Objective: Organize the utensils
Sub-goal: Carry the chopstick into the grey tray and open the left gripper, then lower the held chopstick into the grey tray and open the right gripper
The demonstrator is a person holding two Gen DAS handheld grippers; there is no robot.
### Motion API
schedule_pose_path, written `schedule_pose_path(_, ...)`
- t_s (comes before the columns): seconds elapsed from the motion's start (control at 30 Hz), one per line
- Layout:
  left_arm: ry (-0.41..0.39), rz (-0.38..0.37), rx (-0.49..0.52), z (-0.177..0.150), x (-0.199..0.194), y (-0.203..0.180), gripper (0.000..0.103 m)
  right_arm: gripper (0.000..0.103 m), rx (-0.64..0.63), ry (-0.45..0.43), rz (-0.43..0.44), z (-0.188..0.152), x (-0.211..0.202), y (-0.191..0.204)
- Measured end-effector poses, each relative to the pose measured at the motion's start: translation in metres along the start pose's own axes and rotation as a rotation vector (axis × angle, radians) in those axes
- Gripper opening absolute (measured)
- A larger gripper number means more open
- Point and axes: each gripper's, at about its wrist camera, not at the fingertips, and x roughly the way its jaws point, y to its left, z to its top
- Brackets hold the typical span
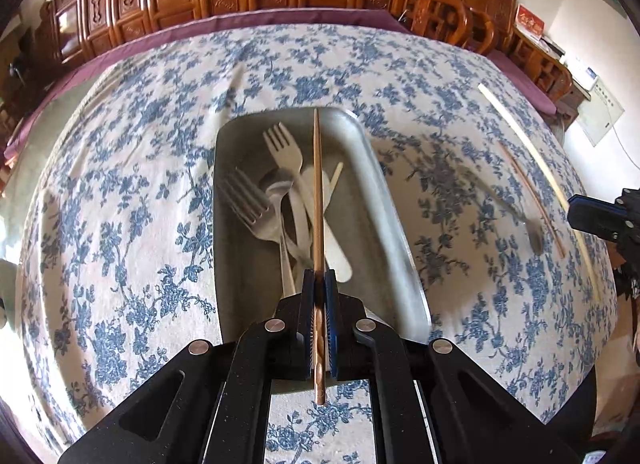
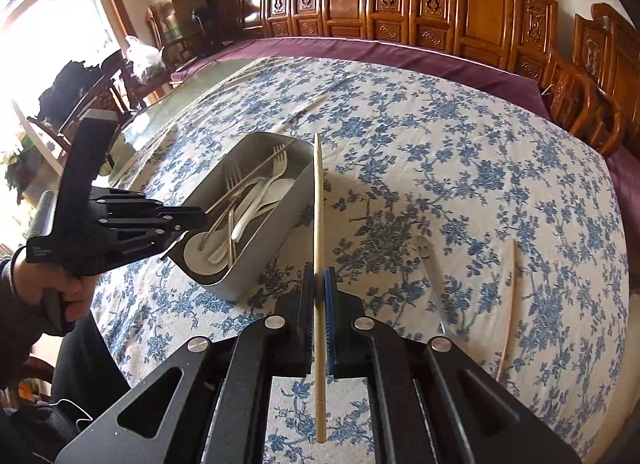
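My left gripper (image 1: 319,276) is shut on a brown wooden chopstick (image 1: 317,183), held lengthwise above a metal tray (image 1: 386,199). In the tray lie a white plastic fork (image 1: 282,147), a metal fork (image 1: 248,203) and several spoons. My right gripper (image 2: 319,272) is shut on a pale chopstick (image 2: 318,203), just right of the tray (image 2: 256,280). The right wrist view shows the left gripper (image 2: 202,219) over the tray's near left end. In the left wrist view the right gripper (image 1: 574,209) shows at the right edge.
A metal utensil (image 2: 429,260) and a thin chopstick (image 2: 508,304) lie on the blue-flowered tablecloth (image 2: 480,167) right of the tray. Carved wooden chairs (image 2: 580,111) ring the far side of the table. A person's hand (image 2: 68,288) holds the left gripper's handle.
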Motion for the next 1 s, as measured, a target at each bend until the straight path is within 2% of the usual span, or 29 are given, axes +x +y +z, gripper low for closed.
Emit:
schedule_pose_path(0.53,0.043,-0.011,-0.009,0.007,0.024,0.008,0.005,0.006,-0.008,0.034,0.007,-0.001,0.017,0.014)
schedule_pose_path(0.7,0.013,-0.008,-0.027,0.004,0.009,0.014,0.008,0.006,-0.014,0.026,0.021,0.004,0.021,0.026)
schedule_pose_path(0.8,-0.013,-0.006,-0.033,0.002,-0.006,0.019,0.017,0.006,-0.017,0.019,0.031,0.010,0.024,0.033)
schedule_pose_path(1.0,-0.062,0.009,-0.047,-0.004,-0.037,0.035,0.022,0.006,-0.016,0.001,0.058,0.023,0.036,0.050)
